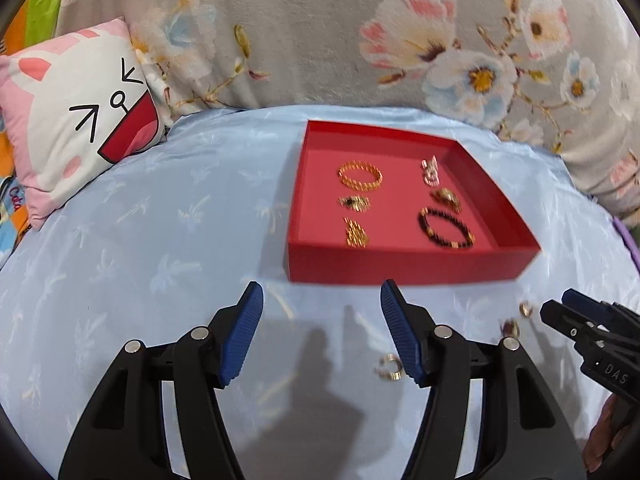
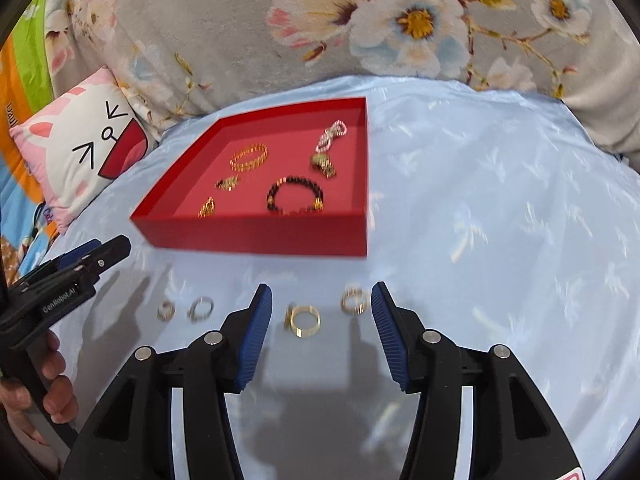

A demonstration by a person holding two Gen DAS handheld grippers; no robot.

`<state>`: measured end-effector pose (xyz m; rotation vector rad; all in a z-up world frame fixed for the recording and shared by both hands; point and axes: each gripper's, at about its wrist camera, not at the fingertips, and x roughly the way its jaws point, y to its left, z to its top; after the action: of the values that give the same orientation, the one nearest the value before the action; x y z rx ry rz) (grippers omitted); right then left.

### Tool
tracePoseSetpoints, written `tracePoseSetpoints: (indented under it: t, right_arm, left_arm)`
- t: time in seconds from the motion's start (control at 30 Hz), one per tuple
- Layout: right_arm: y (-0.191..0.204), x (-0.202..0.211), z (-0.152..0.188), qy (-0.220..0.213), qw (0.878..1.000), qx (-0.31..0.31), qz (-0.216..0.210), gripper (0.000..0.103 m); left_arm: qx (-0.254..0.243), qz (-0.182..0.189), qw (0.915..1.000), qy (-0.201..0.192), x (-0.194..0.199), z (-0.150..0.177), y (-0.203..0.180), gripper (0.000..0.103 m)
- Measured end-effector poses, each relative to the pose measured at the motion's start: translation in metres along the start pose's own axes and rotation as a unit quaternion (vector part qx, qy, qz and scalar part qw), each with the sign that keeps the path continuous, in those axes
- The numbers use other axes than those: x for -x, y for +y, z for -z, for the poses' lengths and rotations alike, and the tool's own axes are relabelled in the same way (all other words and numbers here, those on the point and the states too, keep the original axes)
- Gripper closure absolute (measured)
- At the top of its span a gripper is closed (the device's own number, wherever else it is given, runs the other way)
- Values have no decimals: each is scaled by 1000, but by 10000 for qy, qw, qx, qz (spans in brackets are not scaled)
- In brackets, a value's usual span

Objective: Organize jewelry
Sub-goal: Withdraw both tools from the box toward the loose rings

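Note:
A red tray (image 1: 400,264) (image 2: 256,236) lies on the light blue sheet and holds a gold bangle (image 1: 360,175) (image 2: 249,157), a black bead bracelet (image 1: 446,227) (image 2: 295,195), a pink bead piece (image 2: 331,135) and several small gold pieces. Several rings lie on the sheet before the tray. A gold ring (image 2: 305,320) lies between the tips of my open, empty right gripper (image 2: 321,294); another ring (image 2: 354,300) is by its right finger. Two rings (image 2: 201,307) (image 2: 166,310) lie further left. My left gripper (image 1: 322,290) is open and empty, with a ring (image 1: 389,367) by its right finger.
A cat-face pillow (image 1: 76,120) (image 2: 80,152) sits at the left. A grey floral blanket (image 1: 360,40) (image 2: 360,20) rises behind the tray. The right gripper shows at the right edge of the left wrist view (image 1: 560,308); the left gripper shows at the left of the right wrist view (image 2: 116,246).

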<state>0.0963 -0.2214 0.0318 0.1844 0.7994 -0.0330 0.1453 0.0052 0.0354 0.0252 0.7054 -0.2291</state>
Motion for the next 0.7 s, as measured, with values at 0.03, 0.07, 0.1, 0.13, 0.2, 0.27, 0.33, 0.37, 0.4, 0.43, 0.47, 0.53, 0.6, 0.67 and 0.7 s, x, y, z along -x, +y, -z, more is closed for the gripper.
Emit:
tracePoseSetpoints:
  t: [0.03, 0.07, 0.1, 0.13, 0.2, 0.27, 0.33, 0.37, 0.4, 0.43, 0.47, 0.53, 0.6, 0.67, 0.7]
  right_arm:
    - [0, 2, 5, 18, 10000, -2, 12, 52]
    - [0, 4, 11, 40, 10000, -7, 28, 52]
    - [0, 5, 16, 69, 10000, -7, 29, 52]
    - [0, 6, 21, 90, 10000, -9, 26, 52]
    - [0, 7, 29, 126, 9999, 1, 25, 52]
    - [0, 6, 34, 160, 9999, 20, 22, 52]
    - [0, 2, 37, 214, 9998, 30, -14, 52]
    - [1, 0, 37, 236, 9997, 40, -33, 52]
    - [2, -1, 37, 249, 9997, 50, -45, 54]
    - [3, -3, 36, 263, 9996, 58, -69, 54]
    - [4, -4, 36, 262, 9996, 67, -98, 55]
    - [7, -8, 33, 262, 9995, 94, -145, 56]
    - [10, -12, 30, 286, 9994, 119, -166, 61]
    - [11, -16, 27, 298, 9993, 95, -205, 62]
    - [11, -18, 25, 299, 9993, 86, -213, 62]
  left_arm:
    - [-26, 18, 10000, 39, 2, 6, -3, 44]
    - [-35, 61, 9999, 95, 3, 12, -6, 44]
    - [-41, 78, 9999, 138, 3, 18, -9, 44]
    - [-58, 72, 9998, 159, 4, 22, -13, 44]
    - [-44, 66, 9998, 198, 4, 31, -17, 44]
    - [15, 150, 9995, 283, 3, 35, -19, 44]
    - [27, 144, 9996, 223, 5, 36, -19, 44]
    - [26, 140, 9996, 227, 5, 37, -20, 44]
    - [36, 137, 9996, 238, 5, 38, -20, 44]
    - [45, 163, 9996, 246, 6, 38, -19, 44]
    - [58, 193, 9995, 253, 6, 38, -19, 44]
    - [98, 238, 9993, 279, 5, 38, -18, 44]
    - [155, 263, 9991, 311, 4, 38, -15, 44]
    - [185, 294, 9989, 321, 3, 38, -15, 44]
    - [179, 283, 9989, 324, 3, 38, -15, 44]
